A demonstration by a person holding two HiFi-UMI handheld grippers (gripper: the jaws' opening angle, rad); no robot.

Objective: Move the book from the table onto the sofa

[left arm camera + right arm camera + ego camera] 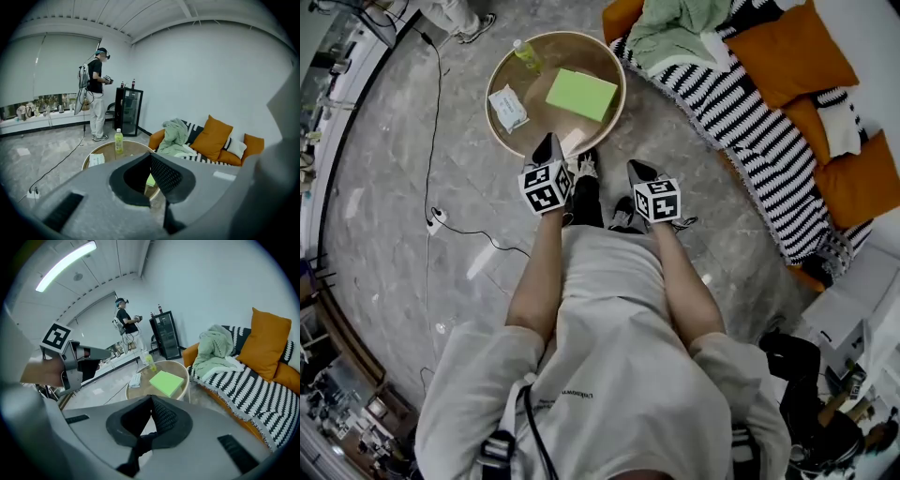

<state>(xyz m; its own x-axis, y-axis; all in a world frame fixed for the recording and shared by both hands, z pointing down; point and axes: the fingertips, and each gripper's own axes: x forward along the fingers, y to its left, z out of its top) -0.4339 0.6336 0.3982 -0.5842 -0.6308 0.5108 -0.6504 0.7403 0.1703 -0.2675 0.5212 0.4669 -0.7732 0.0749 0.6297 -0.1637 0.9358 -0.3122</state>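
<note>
On the floor stands one sofa (872, 202) at the right of the head view, covered by one striped blanket (741, 122). On it lie one green throw (675, 33), two orange cushions (792, 52) and one white cushion (839, 122). One round table (567, 52) stands to the sofa's left, close to it. One person (96, 93) stands beyond the table, beside one black cabinet (127, 110).

Items counted on the table: one green book (581, 94), one bottle (525, 53), one white packet (507, 106). The book lies flat on the side of the table nearer the sofa. The bottle stands upright at the far rim and the packet lies near the left rim; all three are apart from one another.

Grippers counted: two. The left gripper (550, 142) has its jaws pressed together with nothing between them, and its tips are over the table's near rim. The right gripper (637, 169) likewise has its jaws pressed together and empty, and it sits short of the table, off its right side.

The book lies ahead of both grippers and touches neither. It is near the left gripper's tips, just beyond them, and farther from the right gripper's, ahead and to the left.
</note>
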